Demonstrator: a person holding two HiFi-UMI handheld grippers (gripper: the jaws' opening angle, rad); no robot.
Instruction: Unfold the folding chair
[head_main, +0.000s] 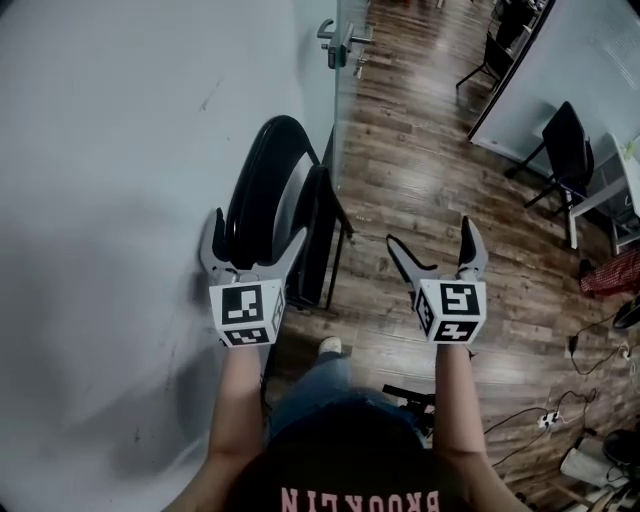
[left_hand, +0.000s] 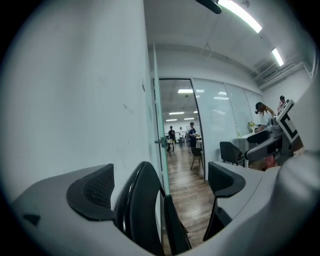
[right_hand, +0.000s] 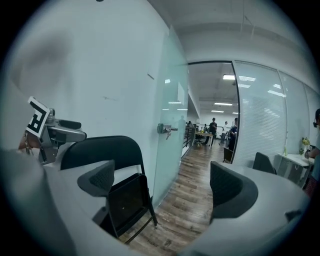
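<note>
A folded black folding chair leans upright against the white wall. My left gripper is open, one finger on each side of the curved top of the chair's backrest, with no grip on it. In the left gripper view the backrest edge stands between the open jaws, nearer the left pad. My right gripper is open over the wood floor, to the right of the chair, with nothing in it. The right gripper view shows the chair's backrest and folded seat at lower left, behind the left pad.
A glass door with a metal handle stands just beyond the chair. Black office chairs and a desk are at the far right. Cables and a power strip lie on the floor at lower right. People stand far down the corridor.
</note>
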